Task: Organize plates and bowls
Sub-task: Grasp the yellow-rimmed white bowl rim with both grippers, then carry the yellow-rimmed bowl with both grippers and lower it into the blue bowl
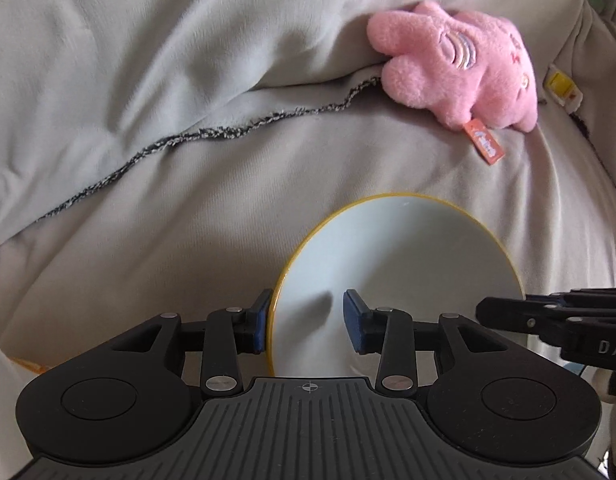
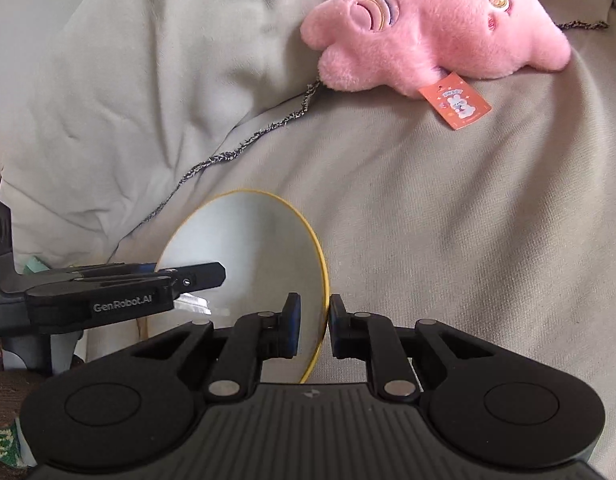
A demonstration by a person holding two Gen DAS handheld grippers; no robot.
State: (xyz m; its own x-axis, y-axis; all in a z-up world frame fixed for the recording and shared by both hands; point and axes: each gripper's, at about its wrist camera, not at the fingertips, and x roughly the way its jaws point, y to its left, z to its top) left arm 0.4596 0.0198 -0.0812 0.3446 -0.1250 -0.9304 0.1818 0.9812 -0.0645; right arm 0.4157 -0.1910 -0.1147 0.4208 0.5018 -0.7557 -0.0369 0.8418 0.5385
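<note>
My right gripper (image 2: 312, 328) is closed on the right edge of the plate (image 2: 252, 264), one blue pad on the white inside face, the other on the outside of the yellow rim, so the rim sits pinched between them. My left gripper (image 1: 304, 322) stands about half open across the plate's (image 1: 391, 280) left edge: the left pad touches or nearly touches the outer rim, while the right pad hangs over the white face with a clear gap, so it does not clamp. The plate lies between my two grippers over the grey blanket (image 1: 168, 260), which is the only surface I see carrying anything. Farther out, a dark stitched hem (image 1: 212, 130) crosses the blanket. Beyond it, toward the far right, a pink plush toy (image 2: 435, 28) lies with an orange tag (image 2: 455, 106).
</note>
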